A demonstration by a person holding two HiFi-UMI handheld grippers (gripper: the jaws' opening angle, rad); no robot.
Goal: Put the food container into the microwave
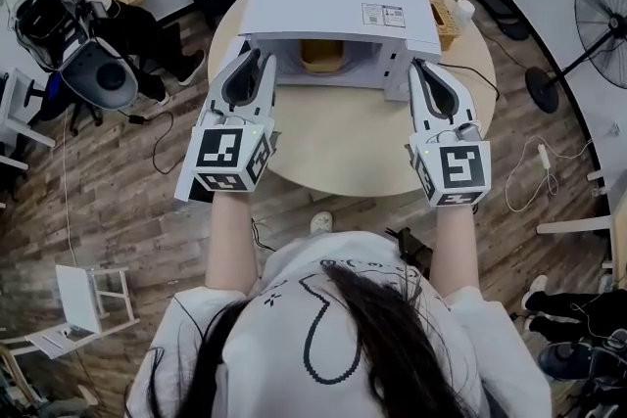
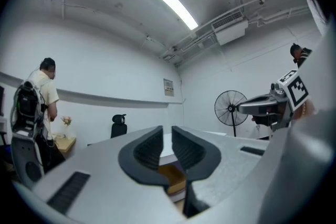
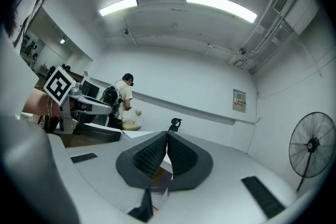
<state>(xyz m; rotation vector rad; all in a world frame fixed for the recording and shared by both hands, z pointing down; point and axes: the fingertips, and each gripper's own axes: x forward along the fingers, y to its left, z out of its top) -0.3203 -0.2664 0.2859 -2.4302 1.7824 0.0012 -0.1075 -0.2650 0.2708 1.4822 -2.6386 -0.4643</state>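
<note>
The tan food container [image 1: 321,55] is parked inside the boxy white microwave [image 1: 338,10] on the round beige table [image 1: 343,152]. The left gripper [image 1: 259,60] is held a sliver apart and empty, and the right gripper [image 1: 419,67] is pressed together on nothing. Both are probably kept flanking the opening since nothing's left to carry.

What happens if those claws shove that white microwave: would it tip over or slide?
The microwave is broad, low and boxy, so it would probably slide rather than tip. It looks rigid and likely heavy for its size, so a light nudge may not move it. The table looks smooth, so a firm shove might shift it.
</note>
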